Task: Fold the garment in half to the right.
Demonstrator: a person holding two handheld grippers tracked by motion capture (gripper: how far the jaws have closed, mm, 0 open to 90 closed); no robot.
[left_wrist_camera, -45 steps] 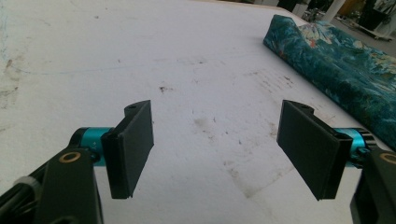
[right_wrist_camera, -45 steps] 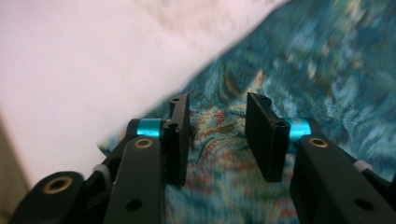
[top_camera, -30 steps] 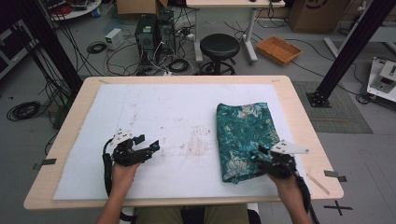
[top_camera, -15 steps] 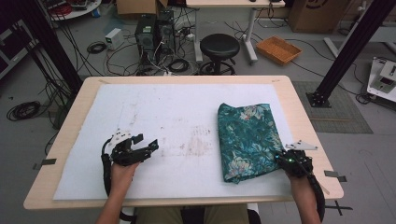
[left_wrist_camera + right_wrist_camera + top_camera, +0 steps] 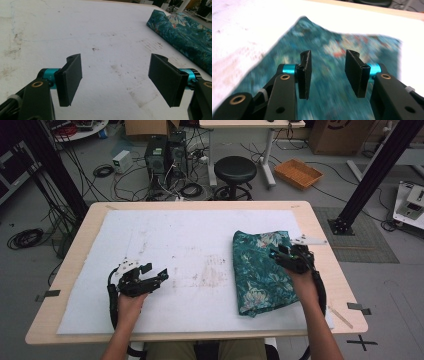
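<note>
A folded teal floral cloth [image 5: 257, 270] lies on the right half of the white mat [image 5: 200, 235]. My right gripper [image 5: 276, 254] hovers over the cloth's right edge, jaws pointing at the fabric. In the right gripper view my right gripper [image 5: 328, 55] stands part open above the blurred cloth [image 5: 327, 37]; its jaws have just been opening, with nothing between them. My left gripper [image 5: 155, 272] rests low over the bare mat at the left. In the left gripper view its jaws [image 5: 116, 60] are wide open and empty, the cloth [image 5: 185, 35] far off to the right.
The wooden table [image 5: 75, 265] ends close to both hands. On the floor beyond it stand a black stool [image 5: 235, 170], computer towers [image 5: 162, 152] with cables, and an orange tray [image 5: 299, 172]. A black frame post [image 5: 370, 175] rises at the right.
My right gripper first drew back off the cloth's near right corner, then moved away from the person to the cloth's right edge. The left gripper and the cloth stayed put.
</note>
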